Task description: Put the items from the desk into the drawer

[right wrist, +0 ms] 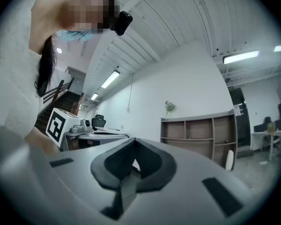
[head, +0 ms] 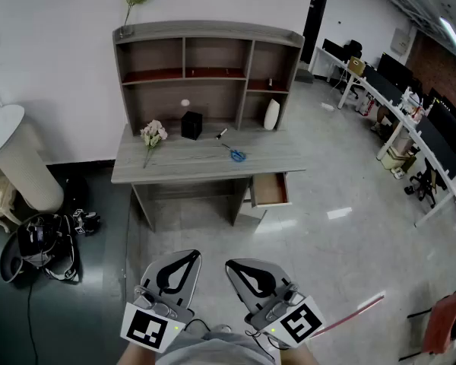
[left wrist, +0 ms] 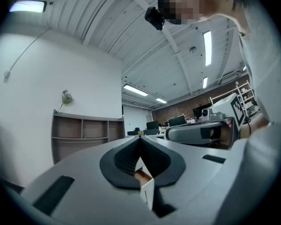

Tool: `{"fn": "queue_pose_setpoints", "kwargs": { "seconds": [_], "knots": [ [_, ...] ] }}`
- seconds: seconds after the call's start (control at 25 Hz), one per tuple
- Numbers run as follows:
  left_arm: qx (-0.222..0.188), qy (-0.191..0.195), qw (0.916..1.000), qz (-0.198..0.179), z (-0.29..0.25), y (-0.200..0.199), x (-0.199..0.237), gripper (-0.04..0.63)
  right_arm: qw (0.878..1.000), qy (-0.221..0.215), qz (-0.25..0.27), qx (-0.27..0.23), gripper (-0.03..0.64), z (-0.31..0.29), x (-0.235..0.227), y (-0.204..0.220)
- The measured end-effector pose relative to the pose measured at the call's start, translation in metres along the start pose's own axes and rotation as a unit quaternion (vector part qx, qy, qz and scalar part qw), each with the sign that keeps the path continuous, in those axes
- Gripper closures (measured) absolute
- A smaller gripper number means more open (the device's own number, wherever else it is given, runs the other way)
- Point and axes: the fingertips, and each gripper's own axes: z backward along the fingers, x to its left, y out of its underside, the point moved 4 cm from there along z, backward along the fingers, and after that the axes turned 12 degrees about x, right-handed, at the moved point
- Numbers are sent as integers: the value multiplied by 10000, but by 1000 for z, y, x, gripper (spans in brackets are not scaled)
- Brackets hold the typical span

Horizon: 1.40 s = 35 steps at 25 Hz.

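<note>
A grey wooden desk [head: 205, 164] with a shelf hutch stands some way ahead. On its top lie a small flower bunch [head: 153, 134], a black box [head: 191, 125], a dark pen [head: 222, 134], blue scissors [head: 237, 155] and a white vase [head: 271, 115]. The drawer [head: 270, 189] under the desk's right side is pulled open. My left gripper [head: 191, 255] and right gripper [head: 232, 265] are held low and near me, far from the desk. Both are shut and hold nothing. The left gripper's [left wrist: 140, 136] tips meet, and so do the right gripper's [right wrist: 133, 140].
A white cylindrical appliance [head: 17, 157] stands left of the desk, with cables and dark gear [head: 42, 242] on the floor below it. Rows of office desks with monitors [head: 414, 116] run along the right. A red chair [head: 450, 318] is at bottom right.
</note>
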Motion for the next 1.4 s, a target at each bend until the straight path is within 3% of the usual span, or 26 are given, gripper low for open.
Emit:
{"fn": "queue_pose_setpoints", "kwargs": {
  "seconds": [0.36,0.72,1.04,1.4],
  "knots": [
    [135,92,9998,-107,-13,2,-25,589,9999,-65,27,-84,609,17,-11,7],
    [324,158,9993,-86,-33,8,-7,589,9998,-136,-62,90,607,-7,-24,18],
    [204,220,9995,43,-57,5,56,589,9992,51,-354,189,606,-63,-49,9],
    [98,604,9980,-159,-92,7,160,589,9990,300,-313,-74,607,-166,-82,-11]
  ]
}}
